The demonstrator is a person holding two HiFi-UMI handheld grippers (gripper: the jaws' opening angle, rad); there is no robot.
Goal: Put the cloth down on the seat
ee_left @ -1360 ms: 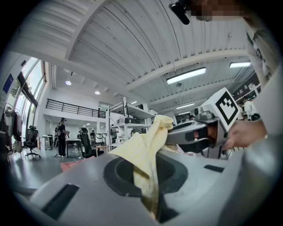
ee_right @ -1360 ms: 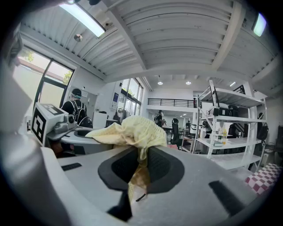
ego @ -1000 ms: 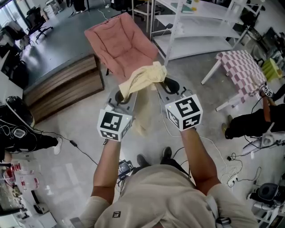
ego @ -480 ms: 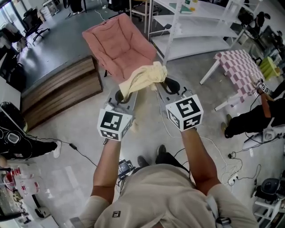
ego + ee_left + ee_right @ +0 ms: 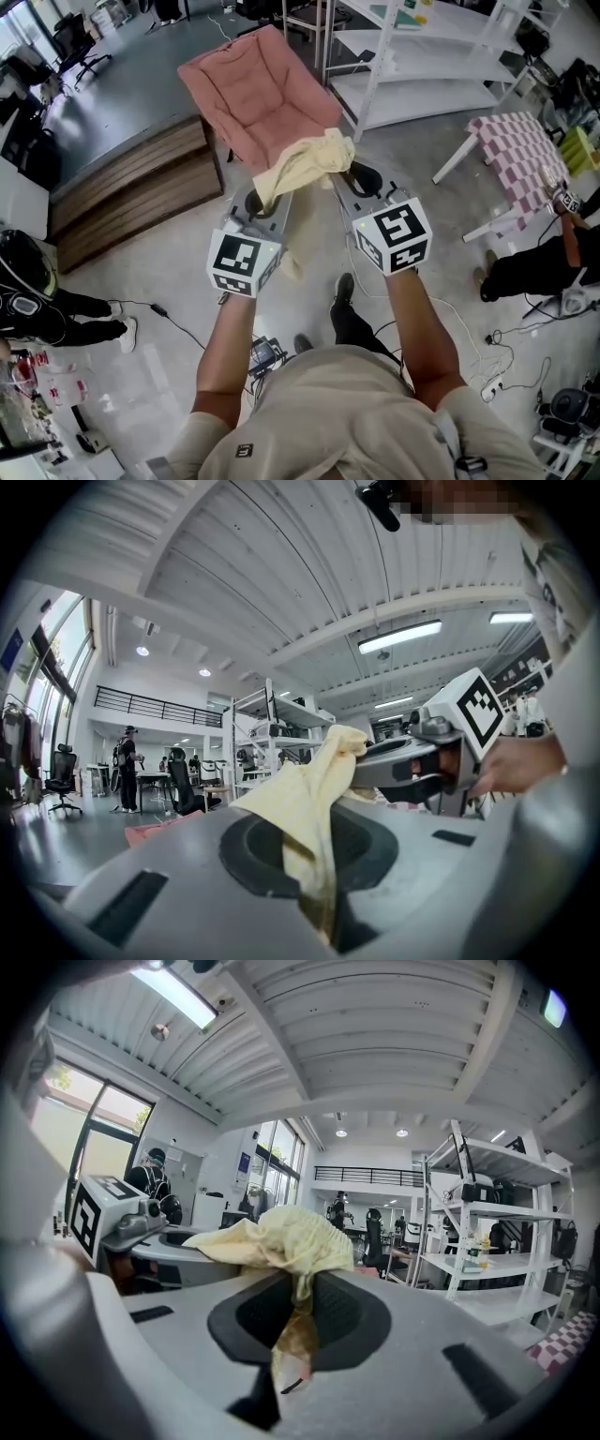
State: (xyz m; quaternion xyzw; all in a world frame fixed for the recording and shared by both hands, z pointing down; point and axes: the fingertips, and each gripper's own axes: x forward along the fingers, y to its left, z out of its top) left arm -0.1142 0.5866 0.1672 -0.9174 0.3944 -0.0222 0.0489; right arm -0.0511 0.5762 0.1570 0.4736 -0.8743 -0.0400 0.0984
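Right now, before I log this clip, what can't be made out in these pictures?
- Head view: the cloth covers the tips of the left gripper and right gripper.
- Head view: the cloth's full shape, bunched, its lower part behind the left gripper.
- Head view: the legs of the seat, under its pink cushion.
- Head view: the person at right, cut by the edge.

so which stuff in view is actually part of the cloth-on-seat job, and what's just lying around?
In the job:
- yellow cloth, clamped at either end by the left gripper and the right gripper
- pink seat, ahead of the grippers, nothing on it yet

Just lying about:
- white shelving
- checked stool
- wooden platform
- floor cables
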